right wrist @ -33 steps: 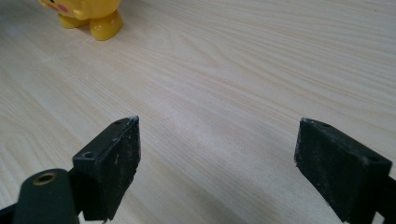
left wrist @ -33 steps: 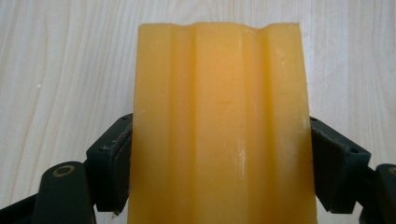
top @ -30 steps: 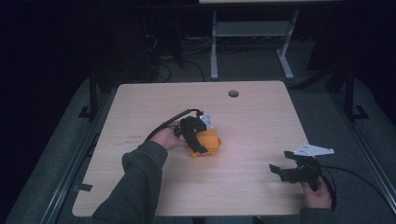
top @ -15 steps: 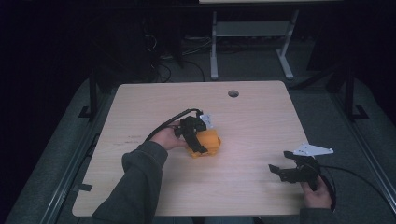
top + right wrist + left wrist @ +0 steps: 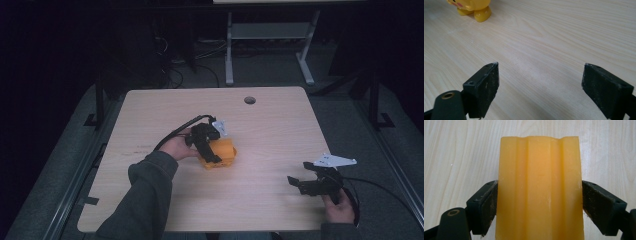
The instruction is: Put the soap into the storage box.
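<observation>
1. Left gripper (image 5: 212, 150) sits near the middle of the wooden table (image 5: 270, 125), its jaws clamped on the two sides of an orange-yellow block (image 5: 222, 152).
2. Seen from the left gripper view, the orange-yellow block (image 5: 540, 190) runs lengthwise between the jaws, with shallow ridges along its top face; both black pads press flat against its sides.
3. From the high view, the block rests on the table surface, with the person's left hand (image 5: 175, 146) behind the gripper and a grey sleeve (image 5: 145, 195) coming in from the bottom edge.
4. Right gripper (image 5: 305, 182) is well apart from the block, close to the table's right front corner, held by the right hand (image 5: 340, 207).
5. Its jaws stand wide apart with bare table between them.
6. At the top left of the right gripper view, the lower part of a yellow toy figure (image 5: 472, 7) stands on the table, far from those jaws.
7. A round cable hole (image 5: 249, 100) lies near the table's far edge.
</observation>
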Demonstrator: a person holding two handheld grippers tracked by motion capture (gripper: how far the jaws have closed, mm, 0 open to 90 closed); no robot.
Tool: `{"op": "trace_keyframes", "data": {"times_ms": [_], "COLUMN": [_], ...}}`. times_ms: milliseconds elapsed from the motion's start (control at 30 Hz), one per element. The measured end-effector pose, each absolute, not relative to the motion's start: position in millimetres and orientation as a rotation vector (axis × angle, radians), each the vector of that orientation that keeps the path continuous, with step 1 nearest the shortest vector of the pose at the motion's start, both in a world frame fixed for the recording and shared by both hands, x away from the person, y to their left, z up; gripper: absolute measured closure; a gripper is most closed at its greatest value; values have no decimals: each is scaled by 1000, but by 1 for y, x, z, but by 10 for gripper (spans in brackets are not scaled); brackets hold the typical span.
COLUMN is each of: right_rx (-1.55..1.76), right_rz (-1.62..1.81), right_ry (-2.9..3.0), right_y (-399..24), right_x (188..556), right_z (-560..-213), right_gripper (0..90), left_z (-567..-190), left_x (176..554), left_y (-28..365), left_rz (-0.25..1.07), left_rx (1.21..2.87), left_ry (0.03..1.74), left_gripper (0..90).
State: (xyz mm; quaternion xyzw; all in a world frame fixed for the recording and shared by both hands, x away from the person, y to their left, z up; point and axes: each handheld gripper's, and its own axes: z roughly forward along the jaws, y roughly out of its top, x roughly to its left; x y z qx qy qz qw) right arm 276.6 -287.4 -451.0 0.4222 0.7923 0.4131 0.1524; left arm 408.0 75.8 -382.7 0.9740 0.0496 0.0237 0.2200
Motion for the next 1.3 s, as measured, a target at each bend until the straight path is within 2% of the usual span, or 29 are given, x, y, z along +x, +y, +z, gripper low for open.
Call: {"op": "trace_keyframes", "data": {"times_ms": [1300], "right_rx": [1212], "right_rz": [1173], "right_ry": [2276], "right_y": [-286], "right_x": [277], "right_z": [-452], "right_gripper": [139], "left_z": [-358], "left_x": [390], "left_y": [103], "left_rz": [139], "left_rx": [2660], "left_ry": [168], "left_gripper": [184]}}
